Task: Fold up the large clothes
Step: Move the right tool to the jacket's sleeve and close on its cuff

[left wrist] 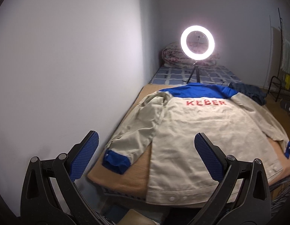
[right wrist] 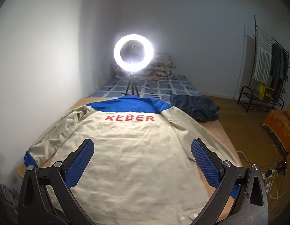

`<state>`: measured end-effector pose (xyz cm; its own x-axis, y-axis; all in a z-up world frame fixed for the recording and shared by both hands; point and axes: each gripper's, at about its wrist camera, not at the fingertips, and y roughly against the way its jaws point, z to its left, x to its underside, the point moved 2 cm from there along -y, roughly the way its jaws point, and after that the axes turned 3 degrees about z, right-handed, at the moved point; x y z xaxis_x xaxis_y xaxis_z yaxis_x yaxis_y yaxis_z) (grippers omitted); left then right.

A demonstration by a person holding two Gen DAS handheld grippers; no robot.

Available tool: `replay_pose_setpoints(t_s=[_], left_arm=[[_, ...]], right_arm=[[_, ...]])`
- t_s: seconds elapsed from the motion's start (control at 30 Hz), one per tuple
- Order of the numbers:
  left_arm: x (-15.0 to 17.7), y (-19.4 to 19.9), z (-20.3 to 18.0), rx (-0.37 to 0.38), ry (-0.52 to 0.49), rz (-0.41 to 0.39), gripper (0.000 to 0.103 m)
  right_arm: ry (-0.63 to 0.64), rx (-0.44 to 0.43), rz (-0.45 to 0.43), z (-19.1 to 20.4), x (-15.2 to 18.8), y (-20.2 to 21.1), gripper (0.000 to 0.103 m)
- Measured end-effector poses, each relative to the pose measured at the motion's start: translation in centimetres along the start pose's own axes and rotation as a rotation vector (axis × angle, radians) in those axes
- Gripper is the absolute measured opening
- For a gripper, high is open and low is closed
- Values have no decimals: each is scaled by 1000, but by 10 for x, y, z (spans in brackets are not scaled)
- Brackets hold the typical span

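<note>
A beige work jacket (left wrist: 197, 131) (right wrist: 133, 150) with a blue yoke, blue cuffs and red letters KEBER lies back up and spread flat on a tan blanket (left wrist: 124, 178) on the bed. Its left sleeve ends in a blue cuff (left wrist: 116, 161) near the bed's near left corner. My left gripper (left wrist: 146, 146) hovers open above the jacket's lower left part, nothing between its blue pads. My right gripper (right wrist: 143, 150) hangs open over the jacket's lower back, also empty. The right cuff (left wrist: 288, 149) shows at the bed's right edge.
A lit ring light on a small tripod (left wrist: 197, 40) (right wrist: 133, 55) stands past the collar. A dark blue garment (right wrist: 195, 108) lies beside the right shoulder. Folded quilts (right wrist: 161, 65) sit at the bed's far end. A wall runs along the left; a clothes rack (right wrist: 267, 65) and cables (right wrist: 272, 174) are at right.
</note>
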<state>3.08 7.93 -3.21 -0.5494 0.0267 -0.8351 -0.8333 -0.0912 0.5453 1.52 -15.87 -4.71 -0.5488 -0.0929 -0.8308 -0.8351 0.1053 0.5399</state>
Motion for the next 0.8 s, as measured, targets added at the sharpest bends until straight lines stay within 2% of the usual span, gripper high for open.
replay_pose_setpoints(t_s=[0.47, 0.8], left_arm=[[21, -19, 48, -60, 63, 23, 103], [29, -26, 61, -72, 92, 42, 103]], right_arm=[[91, -88, 10, 73, -17, -33, 103], [158, -144, 11, 113, -21, -52, 103]])
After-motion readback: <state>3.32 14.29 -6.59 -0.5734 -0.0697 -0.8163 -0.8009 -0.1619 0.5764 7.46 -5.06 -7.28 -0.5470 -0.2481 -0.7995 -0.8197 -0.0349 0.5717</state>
